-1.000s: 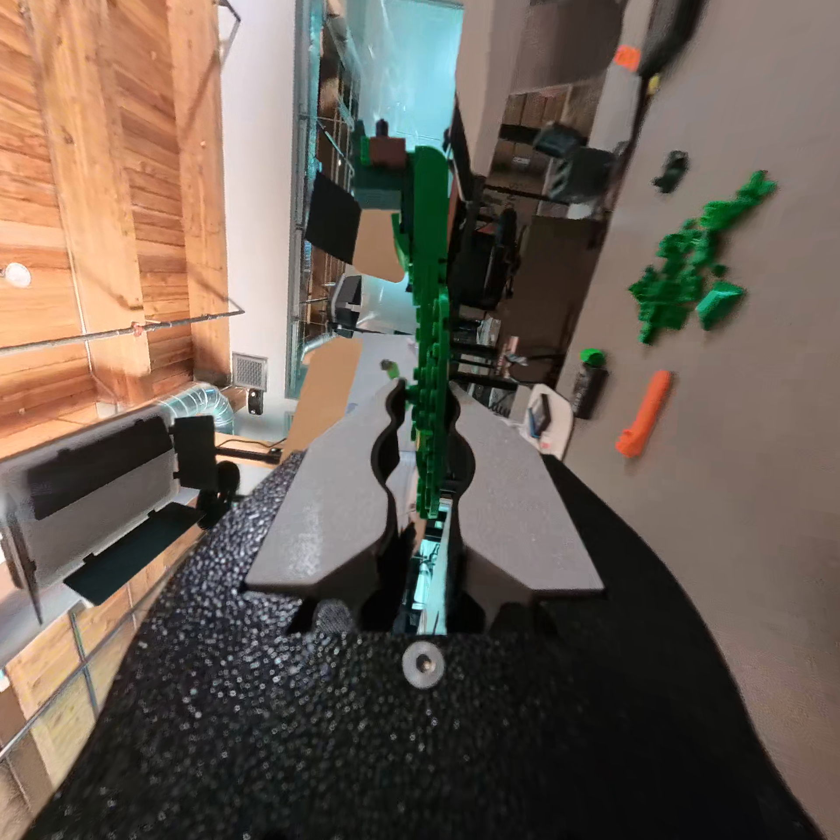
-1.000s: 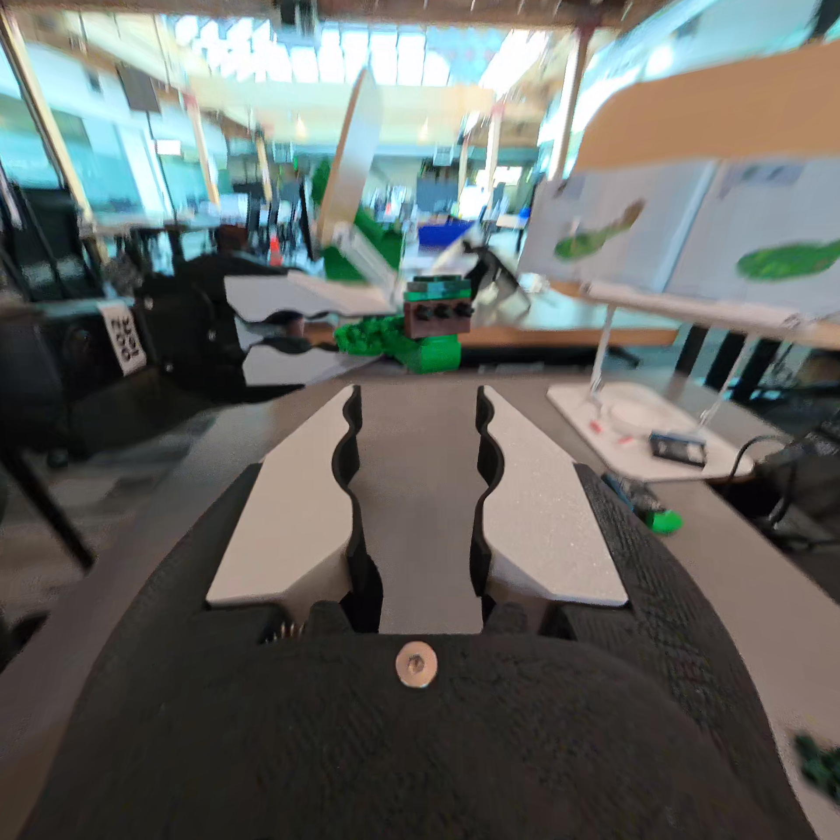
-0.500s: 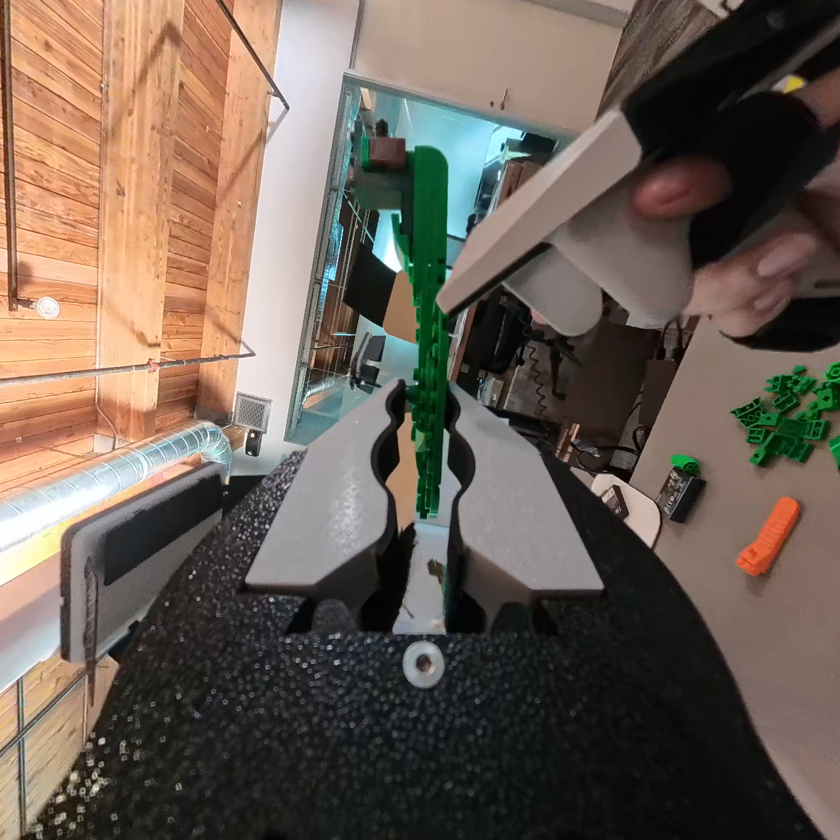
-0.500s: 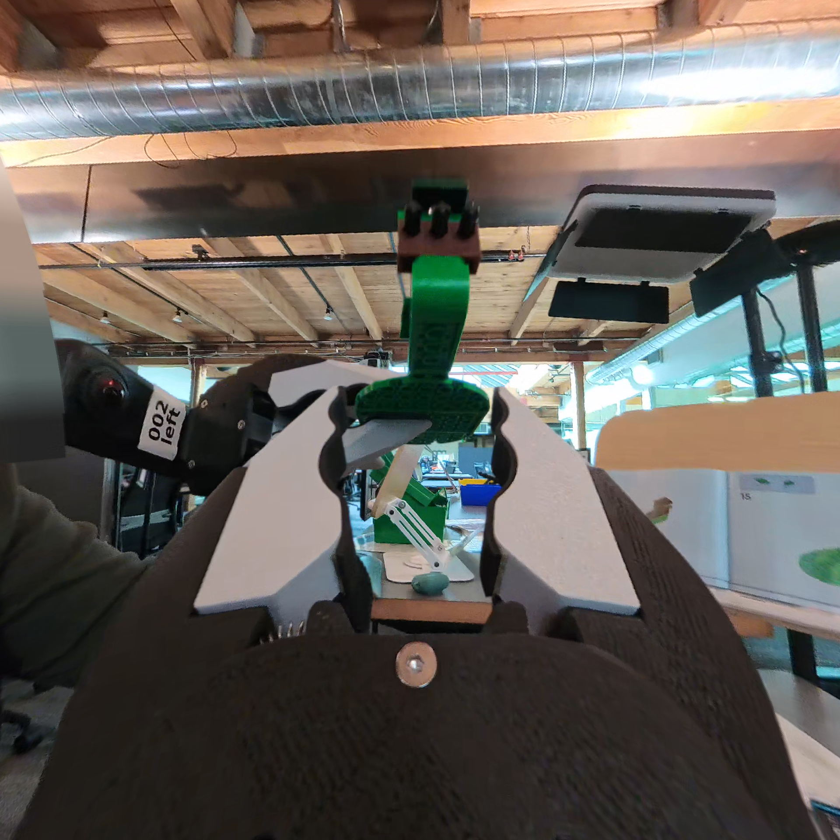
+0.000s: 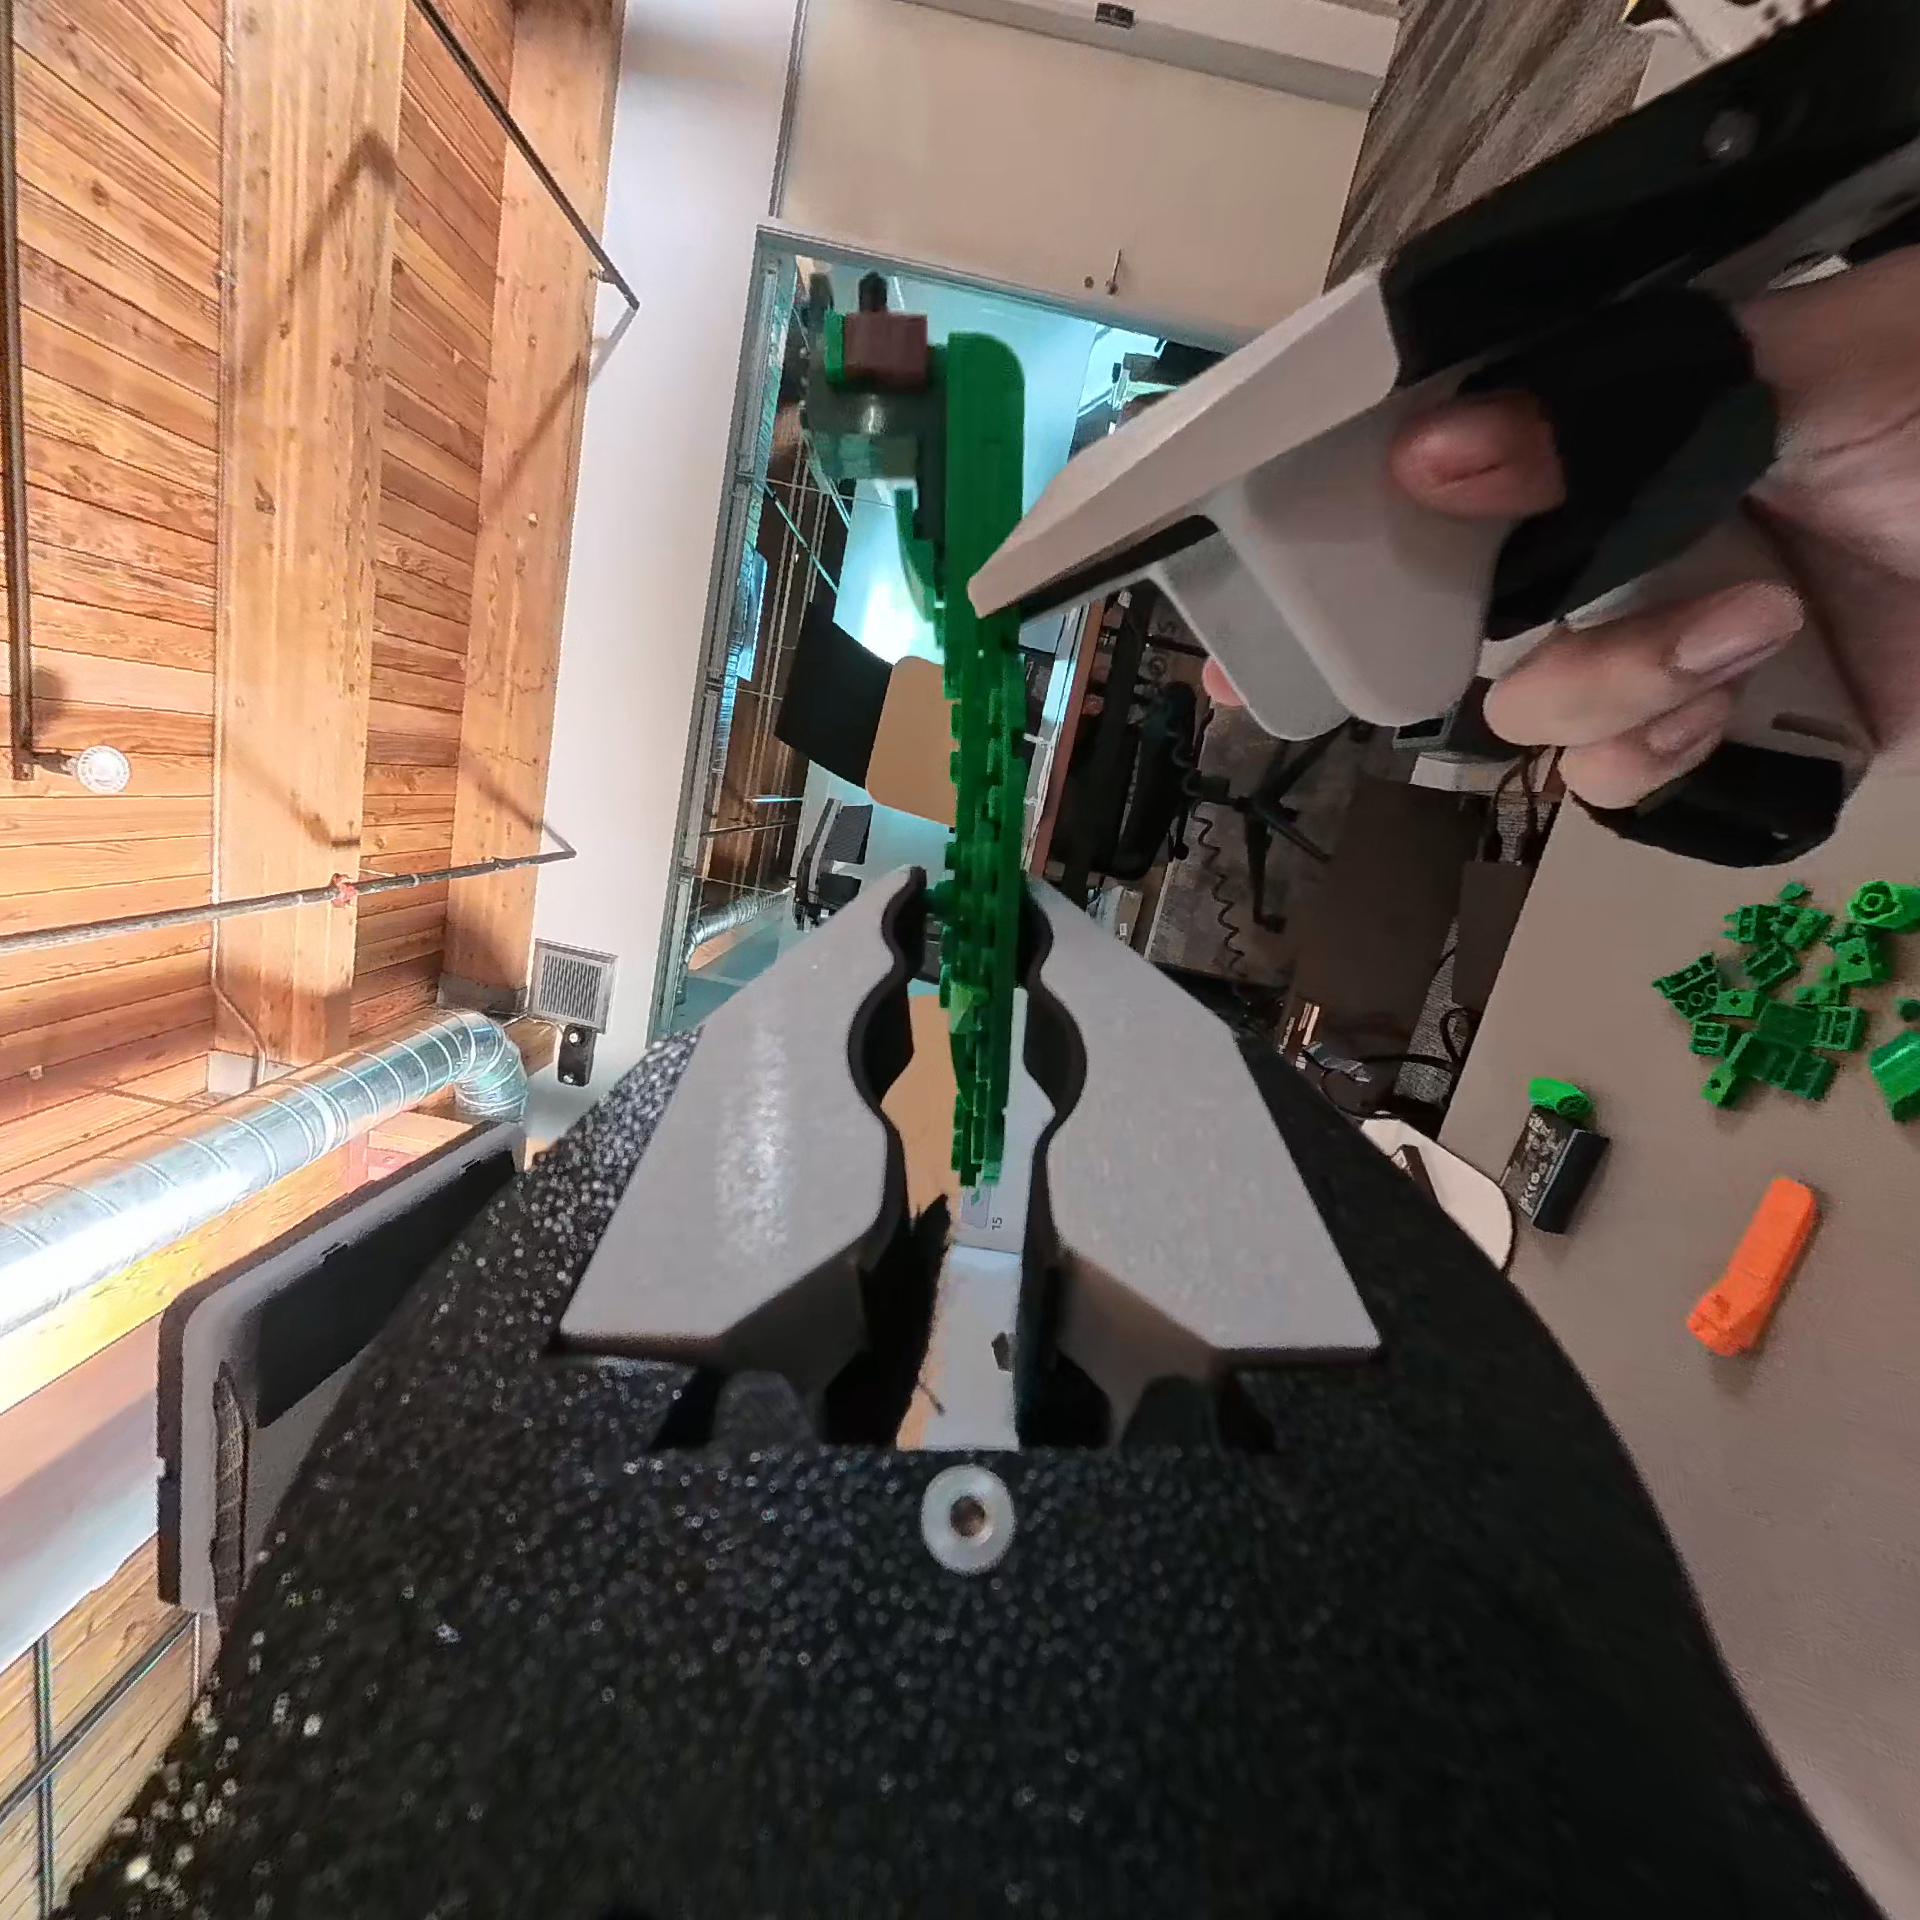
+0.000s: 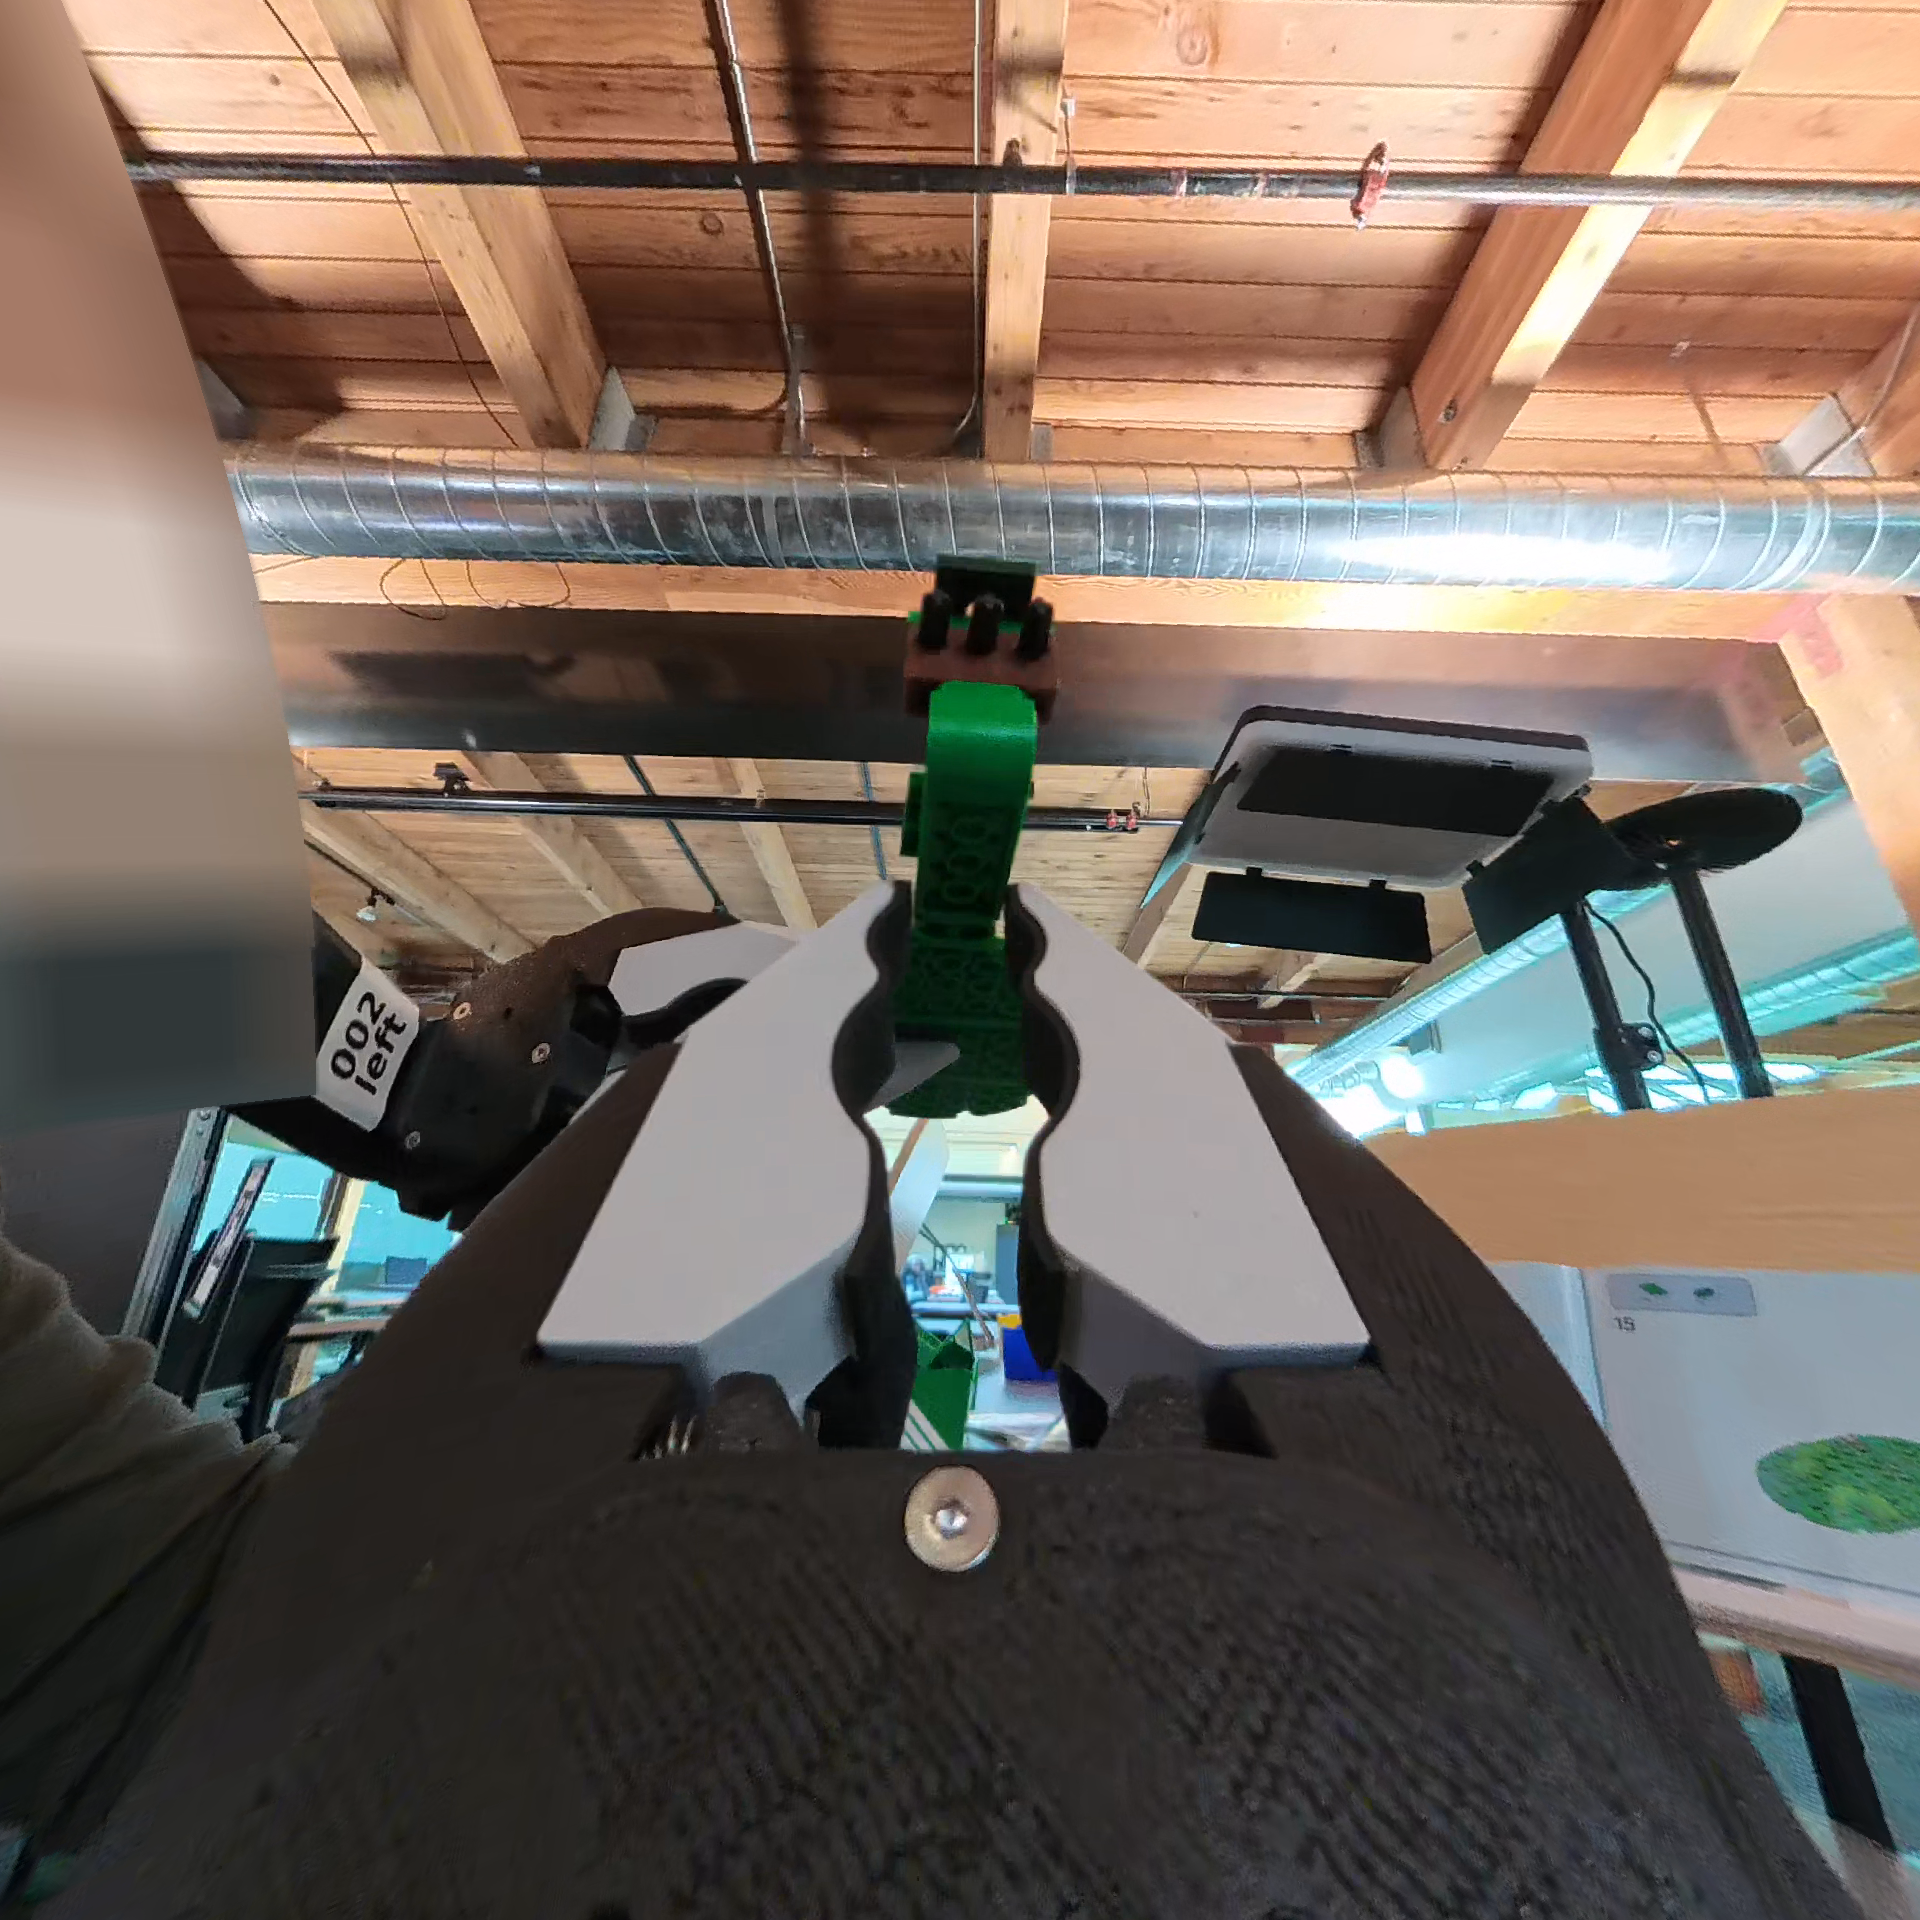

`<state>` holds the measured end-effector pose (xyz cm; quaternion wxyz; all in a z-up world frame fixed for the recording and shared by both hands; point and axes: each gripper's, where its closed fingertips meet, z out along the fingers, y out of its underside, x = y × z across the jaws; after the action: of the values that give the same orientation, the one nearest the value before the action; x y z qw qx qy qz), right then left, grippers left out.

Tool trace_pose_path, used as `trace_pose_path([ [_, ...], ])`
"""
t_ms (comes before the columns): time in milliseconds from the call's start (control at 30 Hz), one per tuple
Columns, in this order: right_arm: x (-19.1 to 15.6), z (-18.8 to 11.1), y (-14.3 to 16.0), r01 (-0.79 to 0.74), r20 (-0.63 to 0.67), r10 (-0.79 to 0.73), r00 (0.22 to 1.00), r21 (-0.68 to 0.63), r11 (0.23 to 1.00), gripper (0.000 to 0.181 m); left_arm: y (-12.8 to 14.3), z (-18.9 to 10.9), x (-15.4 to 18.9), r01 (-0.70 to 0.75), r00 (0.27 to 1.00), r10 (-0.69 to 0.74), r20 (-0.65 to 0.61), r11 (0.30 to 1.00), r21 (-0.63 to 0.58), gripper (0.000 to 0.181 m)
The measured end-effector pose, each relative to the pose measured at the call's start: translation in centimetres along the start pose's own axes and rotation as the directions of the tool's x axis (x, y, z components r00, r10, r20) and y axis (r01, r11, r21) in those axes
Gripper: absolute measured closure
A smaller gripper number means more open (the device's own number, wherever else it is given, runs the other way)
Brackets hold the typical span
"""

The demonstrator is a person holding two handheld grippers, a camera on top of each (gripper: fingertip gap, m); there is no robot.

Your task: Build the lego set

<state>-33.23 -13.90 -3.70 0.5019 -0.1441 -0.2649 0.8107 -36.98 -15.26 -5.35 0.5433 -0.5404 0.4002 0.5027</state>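
Lego build — a long green strip of plates with a brown block at its far end — sits right in the centre of my left wrist view, and my left gripper is clamped on its near end, both grey fingers pressed against the green edges. My right gripper comes in from the upper right of that frame, a hand wrapped round its handle, its grey finger tips touching the strip about halfway along.

Switch to the right wrist view: my right gripper has its fingers closed around the green piece, which rises up the middle of the frame to the brown block with black studs against the wooden ceiling. My left gripper shows at centre left, one grey finger tip poking in under the green.

Further out, at the right edge of the left wrist view, a grey table carries a scatter of loose green bricks, an orange brick separator below them and a small black device. A silver duct crosses the ceiling — an open instruction booklet stands at lower right.
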Motion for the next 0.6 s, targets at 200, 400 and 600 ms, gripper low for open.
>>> trace_pose_path([
  [200, 0.03, -0.14, -0.25, -0.017, 0.011, 0.017, 1.000, 0.017, 1.000, 0.166, -0.28, 0.04, 0.00, -0.018, 1.000, 0.018, -0.003, 1.000, -0.008, 0.168],
  [400, -0.26, 0.03, -0.62, -0.060, 0.018, 0.059, 0.998, 0.036, 0.998, 0.167, -0.62, -0.08, -0.24, -0.032, 0.999, 0.032, 0.008, 0.999, 0.005, 0.168],
  [600, -0.70, 0.31, -0.57, -0.097, 0.033, 0.095, 0.995, 0.057, 0.994, 0.167, -0.65, -0.42, -0.53, -0.021, 1.000, 0.021, -0.004, 1.000, 0.002, 0.168],
])
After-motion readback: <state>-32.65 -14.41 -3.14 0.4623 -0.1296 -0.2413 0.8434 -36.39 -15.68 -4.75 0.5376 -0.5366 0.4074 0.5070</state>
